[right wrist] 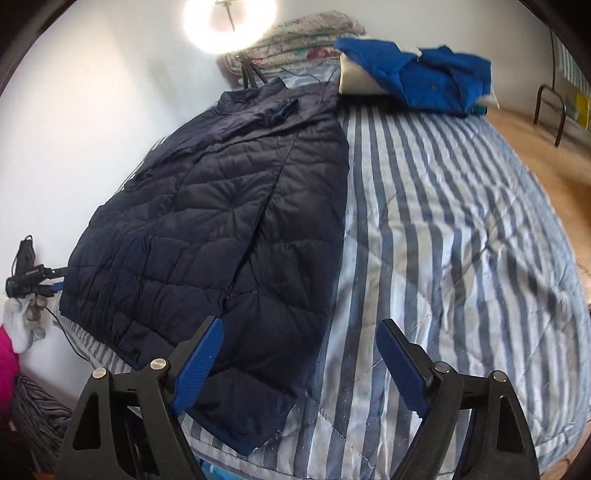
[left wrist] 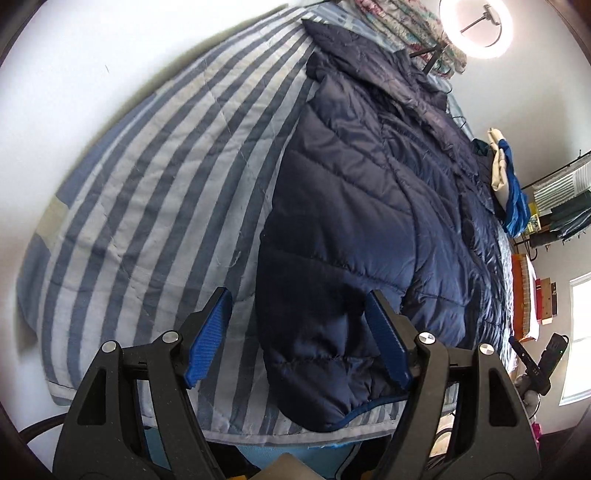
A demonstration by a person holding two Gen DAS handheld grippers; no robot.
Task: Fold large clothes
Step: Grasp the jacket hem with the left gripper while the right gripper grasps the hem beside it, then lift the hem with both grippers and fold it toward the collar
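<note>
White walls stand around a bed (right wrist: 461, 229) with a blue and white striped quilt. A big round lamp (right wrist: 229, 22) glows on the far wall. A dark blue puffy jacket (right wrist: 207, 229) lies flat on the quilt, along the side of the bed next to the wall. Its collar points to the far end, and its bottom edge sits near the close edge of the bed. One sleeve lies folded over the body, with its cuff (right wrist: 251, 421) close to the bed's near edge.

At the far end of the bed sits a bright blue shirt (right wrist: 424, 77) on something white, well apart from the jacket's bottom edge. Folded flowery bedding (right wrist: 306, 33) is piled behind it.

The left gripper (left wrist: 299, 336) hangs over the near end of the jacket (left wrist: 369, 206). Its blue pads (left wrist: 208, 339) are spread wide and hold nothing. The right gripper (right wrist: 299, 365) hangs over the sleeve's edge and the quilt beside it. Its pads (right wrist: 197, 365) are spread wide too, with nothing between them.
</note>
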